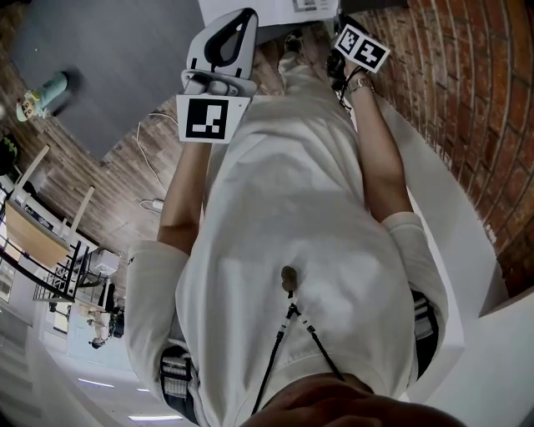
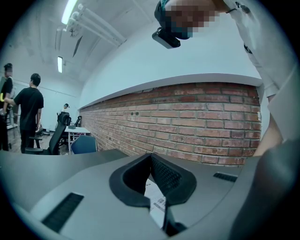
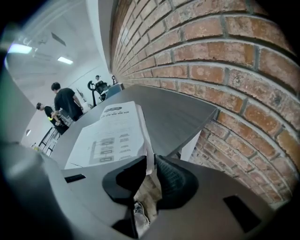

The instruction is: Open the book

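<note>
The book (image 3: 110,136) lies on the grey table (image 3: 173,112) near its edge, with a white page of printed diagrams facing up. One thin page hangs down off the book's near edge between the jaws of my right gripper (image 3: 150,160). It rests against the right pad (image 3: 174,180), with a gap to the left one, so this gripper is open. In the head view only its marker cube (image 1: 361,47) shows clearly. My left gripper (image 2: 151,157) points about level at the brick wall. Its tips meet with nothing seen between them, and printed paper shows below. It also appears in the head view (image 1: 249,15) beside the book (image 1: 271,18).
A brick wall (image 3: 225,70) runs close along the right, with a white ledge (image 1: 450,233) below it. A teal bottle (image 1: 46,93) stands on the table's far left. Wooden floor (image 1: 125,175) lies beneath. People (image 3: 65,101) and office chairs (image 2: 56,136) are far back.
</note>
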`<action>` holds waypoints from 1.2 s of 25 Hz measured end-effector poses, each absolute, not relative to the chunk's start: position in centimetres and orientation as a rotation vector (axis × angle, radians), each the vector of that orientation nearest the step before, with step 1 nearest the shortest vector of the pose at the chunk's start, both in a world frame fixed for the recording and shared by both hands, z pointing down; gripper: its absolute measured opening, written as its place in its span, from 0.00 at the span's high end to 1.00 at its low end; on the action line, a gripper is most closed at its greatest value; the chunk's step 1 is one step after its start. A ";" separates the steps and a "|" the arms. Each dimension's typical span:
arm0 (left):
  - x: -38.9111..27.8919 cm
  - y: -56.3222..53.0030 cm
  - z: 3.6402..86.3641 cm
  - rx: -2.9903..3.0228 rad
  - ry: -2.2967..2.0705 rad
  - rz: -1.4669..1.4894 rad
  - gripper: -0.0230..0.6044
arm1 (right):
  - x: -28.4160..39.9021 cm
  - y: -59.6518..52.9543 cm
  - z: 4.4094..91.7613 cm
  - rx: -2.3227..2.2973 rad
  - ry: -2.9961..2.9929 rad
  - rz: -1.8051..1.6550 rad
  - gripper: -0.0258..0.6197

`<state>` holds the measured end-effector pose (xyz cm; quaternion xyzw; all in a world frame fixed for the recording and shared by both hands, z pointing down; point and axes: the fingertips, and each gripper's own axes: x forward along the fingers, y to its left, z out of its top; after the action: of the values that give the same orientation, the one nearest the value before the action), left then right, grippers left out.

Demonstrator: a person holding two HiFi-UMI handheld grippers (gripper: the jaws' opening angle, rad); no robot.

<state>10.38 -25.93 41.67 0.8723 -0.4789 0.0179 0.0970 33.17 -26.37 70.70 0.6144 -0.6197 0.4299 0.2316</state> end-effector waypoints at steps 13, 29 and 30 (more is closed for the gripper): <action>8.3 -24.5 39.4 2.662 -1.356 0.015 0.93 | 30.4 -26.5 64.1 1.837 -1.809 1.079 0.87; 0.7 -21.9 35.3 2.723 -1.363 -0.078 0.93 | 10.3 -25.0 50.2 1.504 -2.332 0.639 0.91; 0.3 -21.7 34.9 2.727 -1.368 -0.087 0.93 | 9.5 -24.8 49.2 1.497 -2.355 0.614 0.91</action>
<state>0.27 -21.74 34.89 0.8926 -0.4477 -0.0283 0.0447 9.52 -24.85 49.18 0.5185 -0.8159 0.2128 0.1417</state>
